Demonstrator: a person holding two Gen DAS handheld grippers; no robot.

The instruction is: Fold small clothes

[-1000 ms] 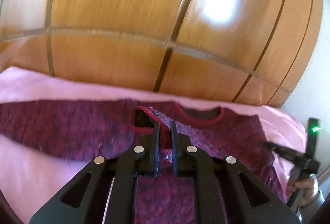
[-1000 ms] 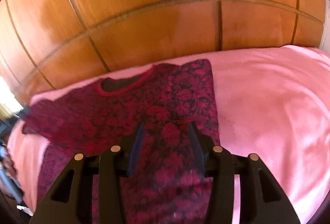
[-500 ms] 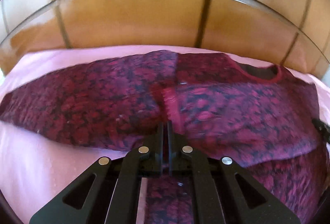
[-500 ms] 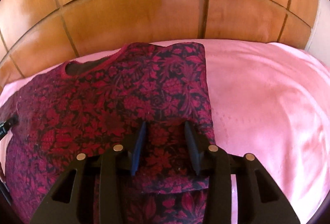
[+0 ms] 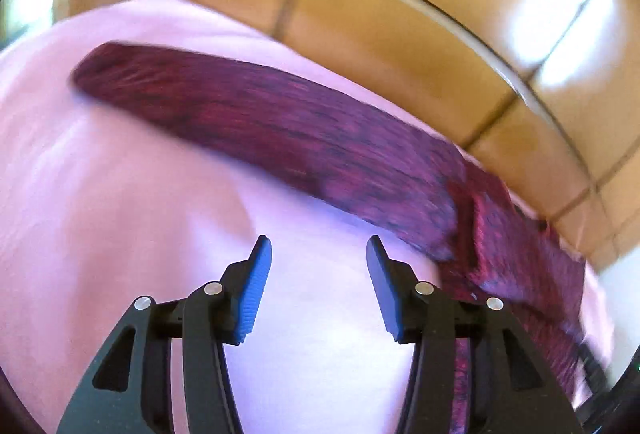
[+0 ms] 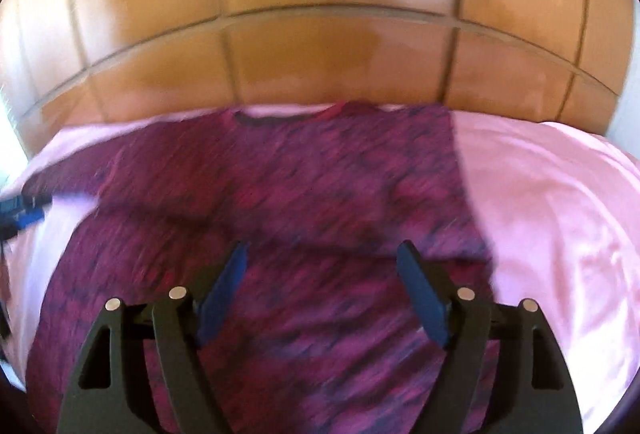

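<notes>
- Left tongs (image 5: 318, 276): released, jaws spread wide, nothing between them. Half a second ago: clenched on a fold of the garment. Now positioned over bare pink sheet (image 5: 120, 234), clear of the cloth.
- Right tongs (image 6: 322, 292): also released, spread wider than half a second ago, empty, hovering above the middle of the garment (image 6: 280, 194).
- Garment location: dark red patterned top, laid flat on the pink sheet of a bed, neckline (image 6: 288, 116) at the far edge next to the wooden panel wall (image 6: 320, 14).
- Sleeve (image 5: 260, 122): stretched out to the left across the sheet, from the body toward the far left, not folded in.
- Right edge of the garment: straight vertical line in the right wrist view, consistent with a right side already folded in. Judgement only.
- Meaning for the task: grip on the left part dropped; left sleeve likely the next piece to fetch and fold over the body. Folding judged to be at an early stage.
- Hard to make out: both views heavily motion-blurred; pattern smeared, fold edges and layering uncertain.
- Cut off: lower hem behind the tong bodies; right part of the garment at the frame edge in the left wrist view.
- Blue-and-black object at the left edge of the right wrist view: probably the other tongs, not certain.
</notes>
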